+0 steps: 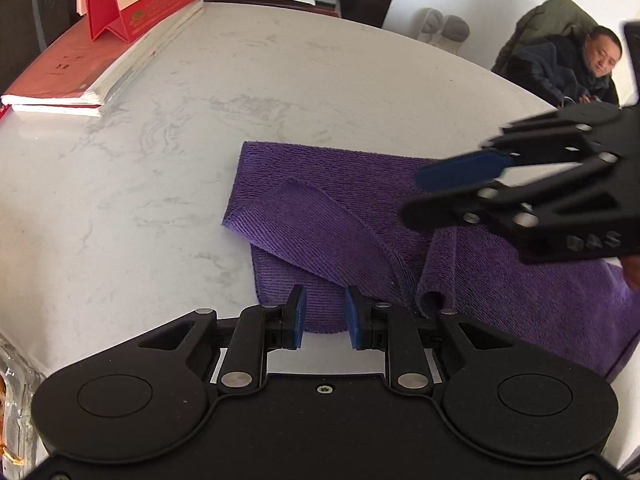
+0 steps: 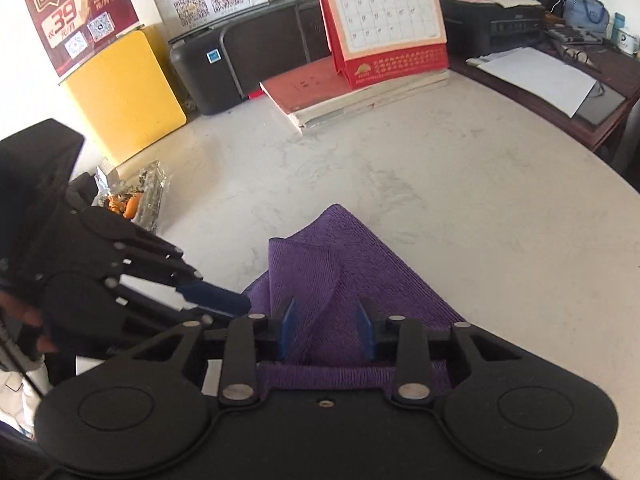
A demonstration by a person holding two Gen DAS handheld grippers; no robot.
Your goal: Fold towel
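Now both claws, left claw (image 1: pixel 324 316) and right claw (image 2: pixel 328 330), hover spread above the purple towel (image 1: pixel 500 280).

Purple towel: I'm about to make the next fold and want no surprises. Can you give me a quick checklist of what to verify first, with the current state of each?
1. Purple towel lying flat: not ok, one flap is turned over and a rolled ridge stands along its middle.
2. Left gripper ready to grasp: ok, fingers apart, nothing between them, just at the towel's near edge.
3. Right gripper ready to grasp: ok, fingers apart above the towel, not gripping cloth.
4. Free marble tabletop beyond the towel: ok, bare surface ahead.
5. Stacked red books and desk calendar clear of the towel: ok, well apart at the far edge.
6. Towel's right corner: cannot tell, hidden by the right gripper.
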